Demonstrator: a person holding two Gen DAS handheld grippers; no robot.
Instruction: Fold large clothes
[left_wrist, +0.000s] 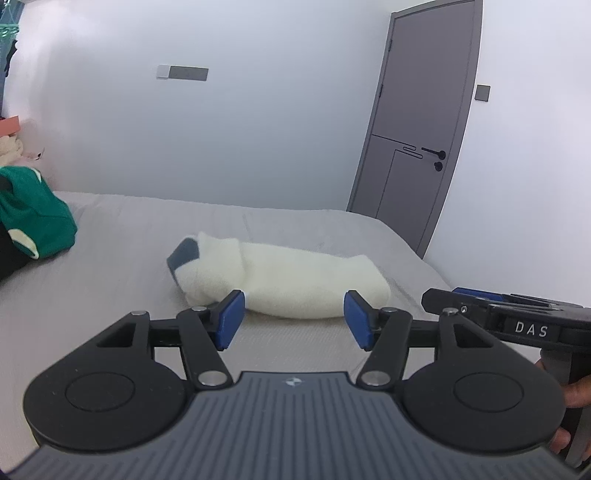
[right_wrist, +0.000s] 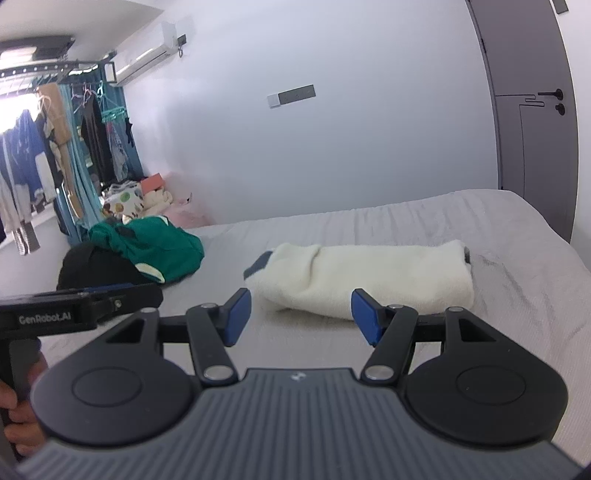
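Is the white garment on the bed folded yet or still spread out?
Folded. The white garment lies as a compact, thick bundle on the bed, its layers doubled over, with no sleeves spread out. Neither gripper touches it.

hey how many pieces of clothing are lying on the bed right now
3: a folded cream garment mid-bed, a green garment at the bed's left edge, and a black garment under it. More may be hidden in that pile.
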